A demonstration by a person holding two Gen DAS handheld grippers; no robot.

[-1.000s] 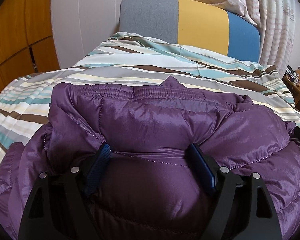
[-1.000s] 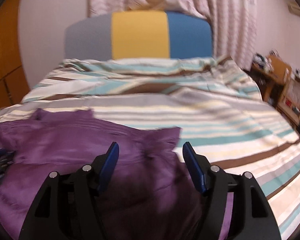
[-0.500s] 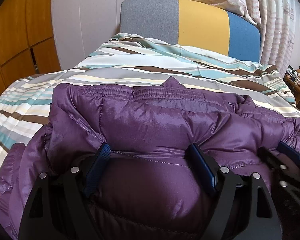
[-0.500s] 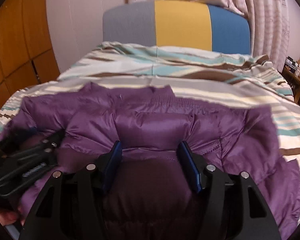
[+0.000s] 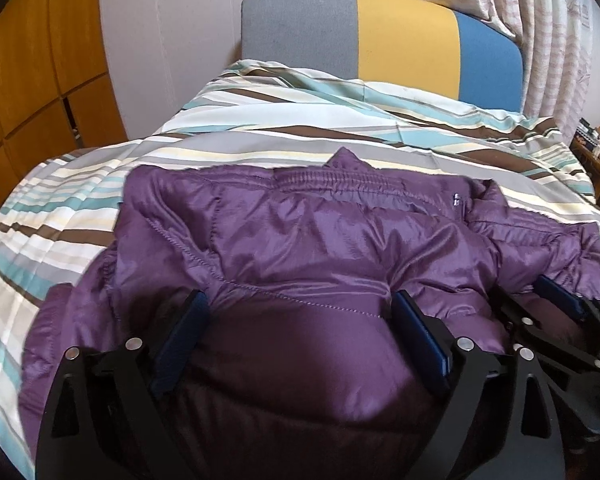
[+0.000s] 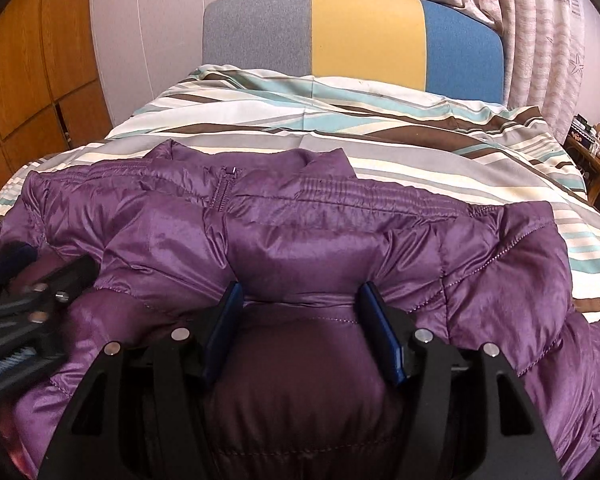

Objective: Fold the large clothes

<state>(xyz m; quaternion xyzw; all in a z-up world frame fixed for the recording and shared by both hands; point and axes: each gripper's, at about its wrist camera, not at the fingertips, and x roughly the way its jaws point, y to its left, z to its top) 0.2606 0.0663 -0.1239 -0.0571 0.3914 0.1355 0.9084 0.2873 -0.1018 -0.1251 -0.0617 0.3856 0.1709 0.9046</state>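
Observation:
A shiny purple puffer jacket [image 5: 320,232] [image 6: 320,240] lies spread across the striped bed, its elastic hem and zipper toward the headboard. My left gripper [image 5: 300,304] stands over the jacket's left half. Its jaws are opening, and a puffy fold still bulges between the blue pads and touches both. My right gripper [image 6: 300,292] is shut on a narrower fold of the jacket's right half, with the fabric puckered at both pads. Each gripper shows at the edge of the other view: the right gripper [image 5: 556,304] and the left gripper [image 6: 52,264].
The striped duvet [image 5: 300,148] covers the whole bed. A grey, yellow and blue headboard [image 5: 404,40] stands at the far end below curtains. Wooden wardrobe doors [image 5: 40,80] line the left side. A cluttered wooden shelf [image 5: 596,152] sits at the right.
The right gripper swung left and down onto the jacket beside the left one and closed on a fold. The left gripper's jaws have spread wider around their fold.

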